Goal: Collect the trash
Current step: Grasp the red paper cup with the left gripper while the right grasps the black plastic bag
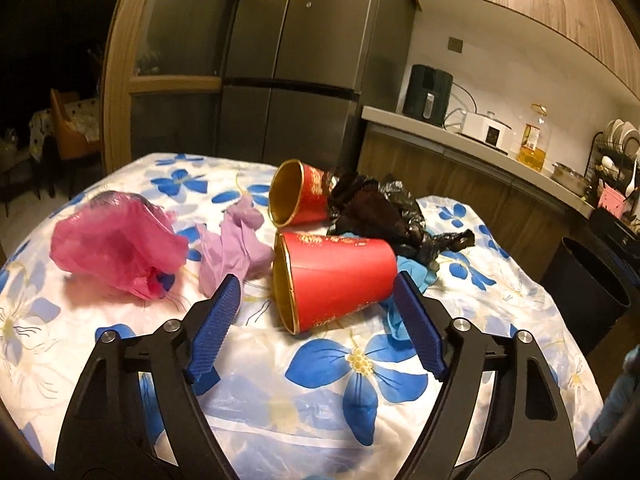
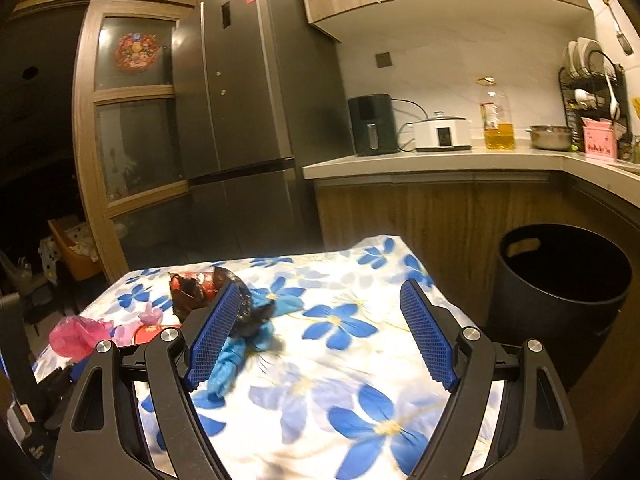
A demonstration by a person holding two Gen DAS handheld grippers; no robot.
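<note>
A red paper cup (image 1: 340,276) lies on its side on the flowered tablecloth (image 1: 320,400), mouth to the left. My left gripper (image 1: 317,280) is open, its blue pads on either side of this cup; the left pad stands clear of the rim. A second red cup (image 1: 304,196) lies behind it. Around them lie a pink plastic bag (image 1: 116,248), a crumpled lilac glove (image 1: 232,248), a black plastic bag (image 1: 376,212) and a blue glove (image 1: 414,270). My right gripper (image 2: 320,288) is open over bare cloth, with the blue glove (image 2: 228,364) and black bag (image 2: 192,288) beside its left finger.
A black round bin (image 2: 560,280) stands on the floor past the table's right edge, also the bin (image 1: 588,280) in the left wrist view. Behind are a grey fridge (image 2: 240,100) and a counter (image 2: 440,160) with appliances, an oil bottle and a dish rack.
</note>
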